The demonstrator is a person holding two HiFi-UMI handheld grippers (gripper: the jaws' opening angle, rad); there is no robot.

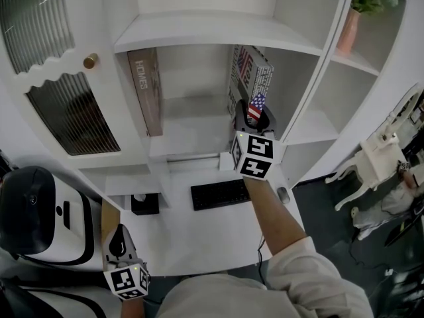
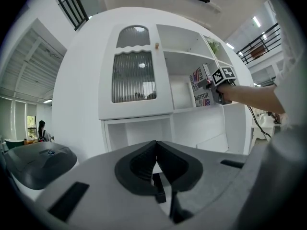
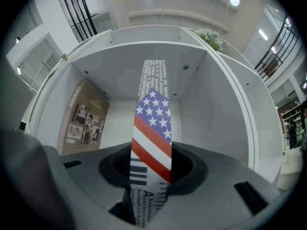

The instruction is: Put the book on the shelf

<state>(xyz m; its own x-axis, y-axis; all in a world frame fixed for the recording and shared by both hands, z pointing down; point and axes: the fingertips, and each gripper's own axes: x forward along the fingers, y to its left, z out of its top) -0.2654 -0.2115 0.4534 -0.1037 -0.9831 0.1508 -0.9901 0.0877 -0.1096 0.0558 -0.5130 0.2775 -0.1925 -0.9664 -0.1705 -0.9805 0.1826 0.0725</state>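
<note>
Gripping the book [image 3: 152, 128] by its flag-striped spine, my right claw [image 3: 151, 169] has both jaws clamped on it, so the book stands upright straight ahead of the jaws, its long axis running up and down and its pages pointing away from me into the shelf [image 3: 201, 109]. From above, the right claw [image 1: 255, 118] sits at the mouth of the open compartment, with the book [image 1: 252, 78] rising just beyond it, toward the compartment's right wall. I cannot tell whether its bottom edge rests on the shelf board yet. My left claw [image 2: 156, 150] is clenched on nothing, jaws touching, and it hangs low [image 1: 119, 240] by my side, well apart from the shelf, so the right hand is plainly the nearer one and the one to finish this. Further in and off to the left of my right claw, a brown book [image 3: 84, 119] leans against the compartment's left wall, with a wide bare gap between it and mine. I judge the coming move to be a straight push forward, keeping the spine upright, then letting go once the book stands on the board.
</note>
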